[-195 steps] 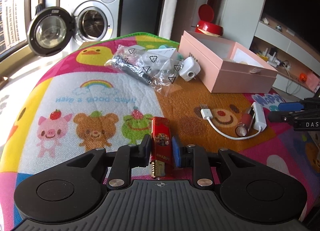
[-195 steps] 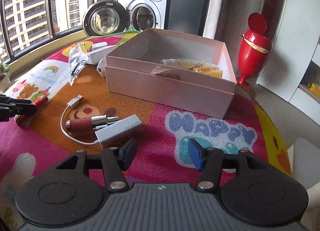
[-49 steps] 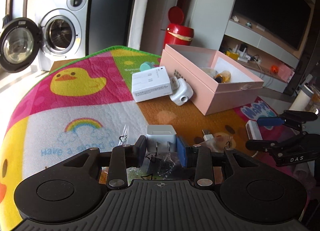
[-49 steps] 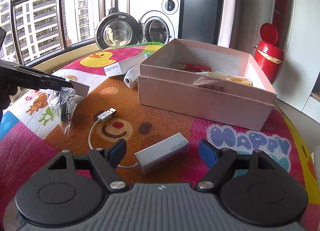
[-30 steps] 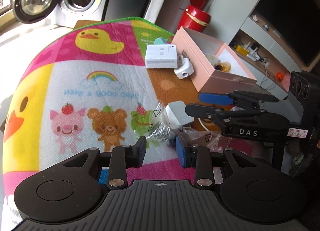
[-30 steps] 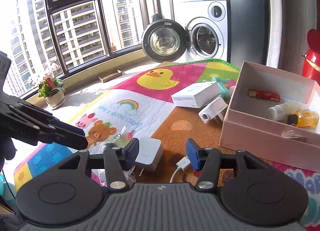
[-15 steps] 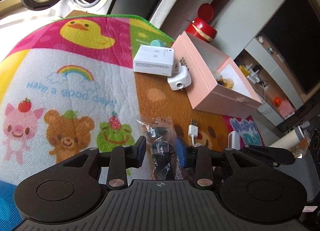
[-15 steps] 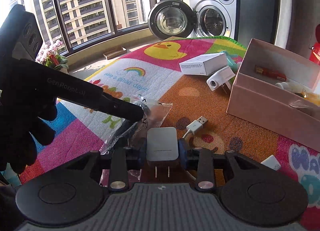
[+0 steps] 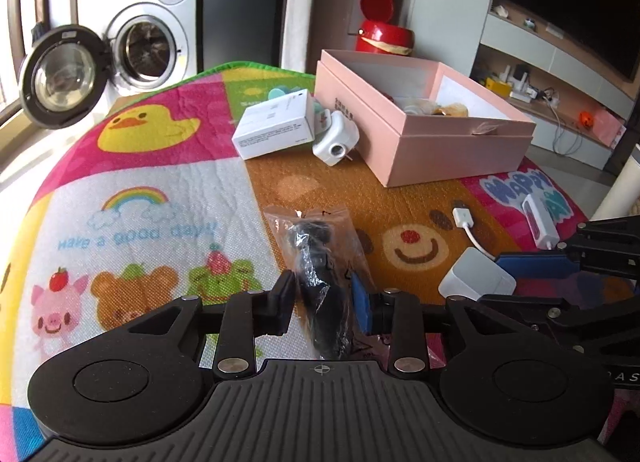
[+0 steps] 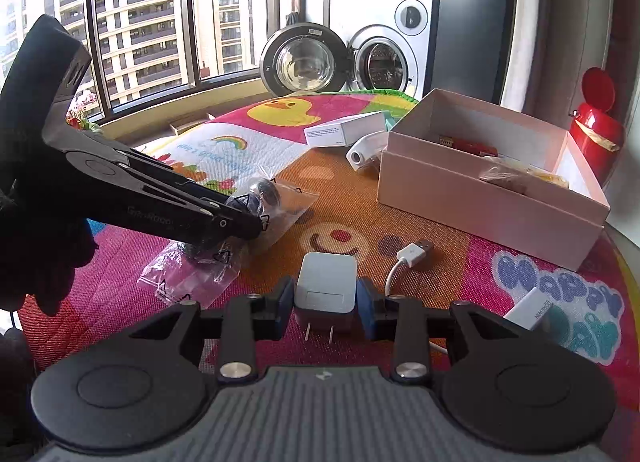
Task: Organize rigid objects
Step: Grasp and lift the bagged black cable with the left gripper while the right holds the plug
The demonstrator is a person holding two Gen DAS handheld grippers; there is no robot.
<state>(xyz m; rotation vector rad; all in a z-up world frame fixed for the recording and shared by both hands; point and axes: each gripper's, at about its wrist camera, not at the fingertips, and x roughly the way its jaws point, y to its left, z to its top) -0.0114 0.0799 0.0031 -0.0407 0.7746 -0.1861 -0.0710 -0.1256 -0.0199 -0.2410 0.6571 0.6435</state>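
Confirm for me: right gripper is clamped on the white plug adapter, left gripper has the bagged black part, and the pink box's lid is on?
Not quite: the pink box is open, with items visible inside, as the right wrist view shows. The right gripper does clamp the white plug adapter, and the left gripper holds the bagged black part.

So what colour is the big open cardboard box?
Pale pink cardboard box, clearest in the left wrist view.

Black left gripper (image 9: 322, 296) — blue pad, silver screws, right gripper (image 10: 326, 296) alike, black glove (image 10: 36, 246)
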